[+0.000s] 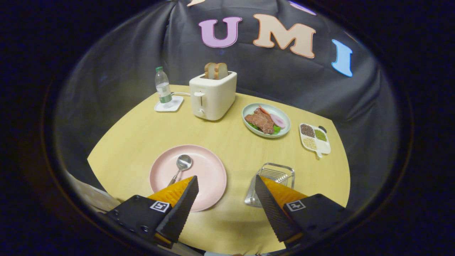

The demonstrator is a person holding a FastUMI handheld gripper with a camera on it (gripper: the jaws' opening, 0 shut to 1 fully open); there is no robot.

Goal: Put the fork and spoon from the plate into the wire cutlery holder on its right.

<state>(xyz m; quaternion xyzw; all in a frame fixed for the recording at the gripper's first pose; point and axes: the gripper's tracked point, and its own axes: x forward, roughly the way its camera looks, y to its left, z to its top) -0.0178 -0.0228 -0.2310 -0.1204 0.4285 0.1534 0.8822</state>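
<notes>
Spread wide with nothing between them, the gripper fingers hang over the yellow table in the lower middle of the frame. Behind the left fingertip lies the pink plate, the spoon resting on it with its bowl pointing away. Behind the right fingertip sits the wire cutlery holder. Farther up stand a white toaster with bread, a water bottle on a coaster, a plate of food and a sectioned dish.
</notes>
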